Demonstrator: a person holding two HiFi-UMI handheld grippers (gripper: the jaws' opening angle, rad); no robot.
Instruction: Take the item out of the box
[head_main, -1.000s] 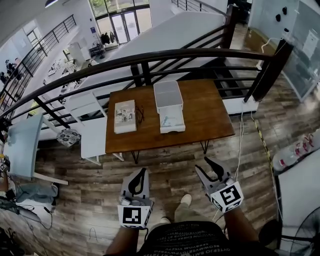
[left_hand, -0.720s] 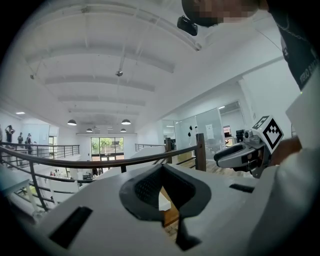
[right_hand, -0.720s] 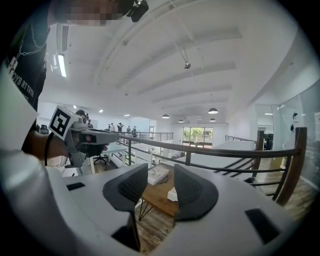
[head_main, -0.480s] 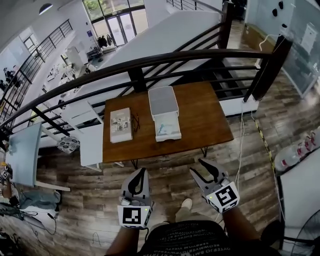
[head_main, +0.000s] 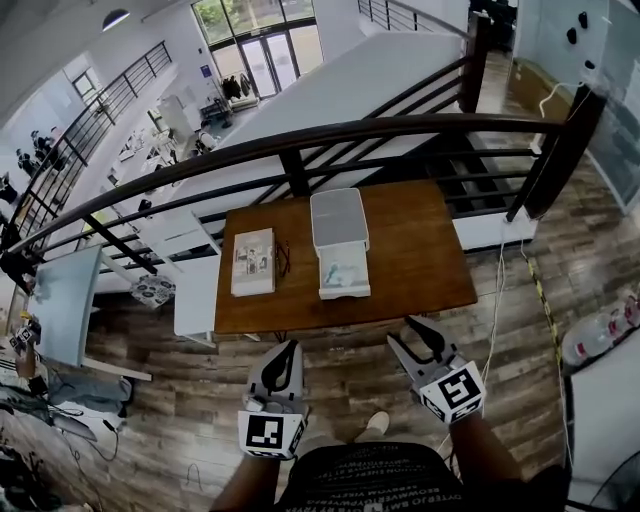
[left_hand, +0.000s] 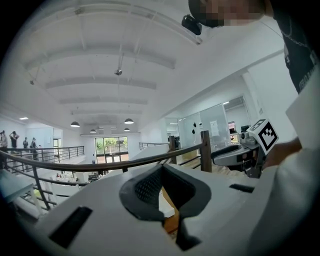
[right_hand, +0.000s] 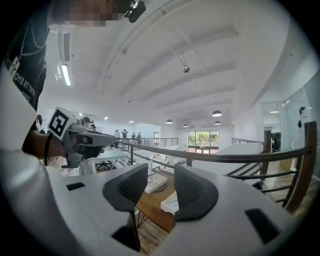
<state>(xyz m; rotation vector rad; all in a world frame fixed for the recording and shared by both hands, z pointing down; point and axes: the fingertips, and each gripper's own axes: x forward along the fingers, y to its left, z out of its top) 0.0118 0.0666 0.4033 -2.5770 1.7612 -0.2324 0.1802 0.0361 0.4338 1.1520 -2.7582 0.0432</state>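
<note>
- Head view: a white box (head_main: 343, 287) lies open mid-table (head_main: 425, 250), the item (head_main: 343, 268) inside. The 2 tongs, left gripper (head_main: 291, 346) and right gripper (head_main: 401, 331), hover off the table's near edge.
- Left gripper view: jaws clenched, tips meeting, holding nothing.
- Right gripper view: jaws released, apart and empty, with the table (right_hand: 152, 212) beyond.

The right gripper (right_hand: 160, 172) holds its two dark grey padded jaws apart, with nothing between them. Through the gap shows a brown wooden table (right_hand: 152, 209) on thin black legs. On the table lie a white open box (right_hand: 170, 201) and, to its left, a flat white packet (right_hand: 156, 182). A dark curved handrail (right_hand: 225, 157) runs beyond the table. Left of the table and higher is the left gripper (right_hand: 114, 139) with its square-marker cube.
</note>
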